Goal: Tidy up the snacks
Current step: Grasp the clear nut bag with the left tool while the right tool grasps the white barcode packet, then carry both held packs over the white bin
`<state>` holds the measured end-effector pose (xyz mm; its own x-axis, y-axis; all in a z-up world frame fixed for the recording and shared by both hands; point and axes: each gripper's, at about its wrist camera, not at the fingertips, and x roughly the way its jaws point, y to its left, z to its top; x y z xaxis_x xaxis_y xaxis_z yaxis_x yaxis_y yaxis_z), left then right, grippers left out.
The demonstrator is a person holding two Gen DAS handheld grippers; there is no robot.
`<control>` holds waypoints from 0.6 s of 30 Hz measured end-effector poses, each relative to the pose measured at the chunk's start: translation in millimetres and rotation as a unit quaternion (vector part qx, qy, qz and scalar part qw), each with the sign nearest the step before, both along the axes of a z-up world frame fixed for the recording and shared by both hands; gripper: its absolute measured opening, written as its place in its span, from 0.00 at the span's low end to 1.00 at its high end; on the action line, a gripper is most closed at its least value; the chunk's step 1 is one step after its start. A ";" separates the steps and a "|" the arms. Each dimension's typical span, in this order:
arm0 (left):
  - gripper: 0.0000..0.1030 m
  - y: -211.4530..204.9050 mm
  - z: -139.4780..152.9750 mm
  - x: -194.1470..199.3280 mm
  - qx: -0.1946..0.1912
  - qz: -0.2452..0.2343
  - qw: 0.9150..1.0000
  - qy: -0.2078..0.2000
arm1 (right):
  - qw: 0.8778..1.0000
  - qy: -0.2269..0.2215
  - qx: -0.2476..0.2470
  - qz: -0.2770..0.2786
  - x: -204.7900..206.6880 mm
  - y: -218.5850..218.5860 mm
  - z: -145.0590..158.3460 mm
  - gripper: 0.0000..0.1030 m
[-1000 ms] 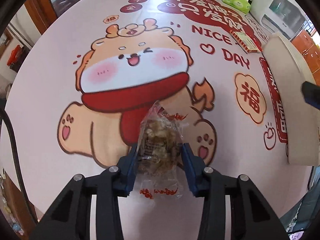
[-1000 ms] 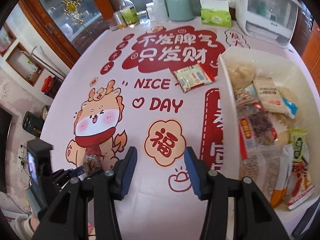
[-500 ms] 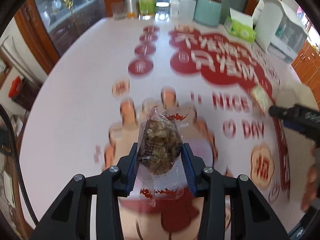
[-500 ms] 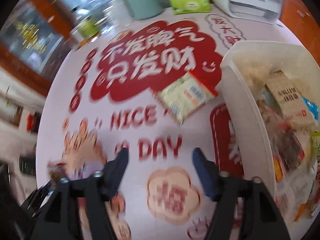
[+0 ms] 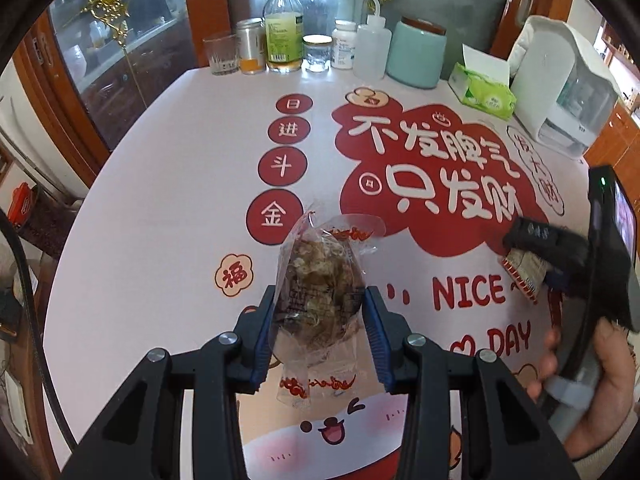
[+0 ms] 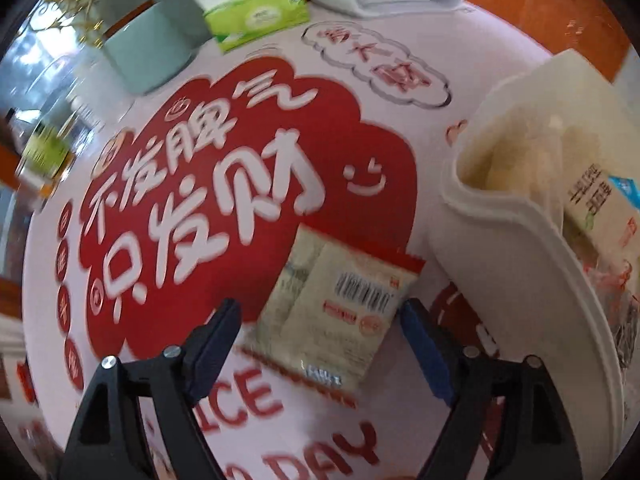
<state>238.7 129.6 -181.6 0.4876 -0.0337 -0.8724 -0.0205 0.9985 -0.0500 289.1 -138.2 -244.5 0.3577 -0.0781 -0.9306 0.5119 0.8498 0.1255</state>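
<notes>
- Left wrist view: clear crinkly plastic snack packet with brown contents and red print (image 5: 320,300) sits upright between the blue-padded fingers of the left gripper (image 5: 320,336). Jaws are clamped on its midsection; the film bulges above and below the pads. Packet appears lifted clear of the printed pink-and-red tablecloth (image 5: 180,200).
- Judgement: the mid-body grip keeps the loose contents from shifting and leaves the sealed ends free for release into a container.
- Right wrist view: flat cream-coloured snack packet with red edges and a barcode (image 6: 336,312) lies flat on the cloth, at 12 o'clock from the right gripper (image 6: 320,344). Jaws are spread wide, one on either side of the packet's near end; contact cannot be confirmed because of blur.
- Judgement: the wide spread suits the packet's width; a grasp looks imminent, not yet made.
- White plastic bin with snack packets inside (image 6: 500,248) stands at 2 o'clock from the cream packet, just beside it; the likely destination.
- Only the right view shows the bin and its contents. Only the left view shows the person's right hand (image 5: 592,364) on the tool, and the bottles, jars and teal canister at 12 o'clock along the table's far edge.
</notes>
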 end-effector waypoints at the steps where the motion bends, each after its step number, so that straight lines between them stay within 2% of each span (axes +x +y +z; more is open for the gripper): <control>1: 0.39 0.6 -1.8 0.9 0.000 -0.001 1.000 0.002 | 1.000 0.000 -0.008 -0.007 2.9 1.0 -0.3 0.82; 5: 0.39 4.3 -6.6 2.1 -0.004 0.000 1.000 0.007 | 0.999 0.020 -0.047 -0.015 11.7 11.0 -3.8 0.83; 7: 0.39 4.7 -9.1 2.2 -0.008 0.001 1.000 0.011 | 0.998 0.015 -0.059 -0.017 10.1 15.1 -4.6 0.83; 10: 0.39 3.7 -12.2 1.6 -0.011 0.000 1.000 0.016 | 0.998 0.008 -0.066 -0.022 5.9 15.7 -4.5 0.78; 12: 0.39 1.4 -13.5 0.1 -0.011 0.000 1.000 0.018 | 0.997 -0.001 -0.070 -0.018 4.1 14.9 -1.3 0.53; 14: 0.39 -1.3 -13.6 -2.1 -0.013 -0.001 1.000 0.019 | 0.998 -0.005 -0.063 -0.007 4.6 14.0 0.6 0.51; 15: 0.39 -3.6 -13.2 -4.1 -0.014 -0.001 1.000 0.020 | 0.998 -0.006 -0.057 -0.001 3.1 11.8 1.4 0.46; 18: 0.39 -10.8 -10.9 -12.1 -0.013 -0.006 1.000 0.021 | 0.999 -0.007 -0.041 0.020 0.1 8.6 2.5 0.45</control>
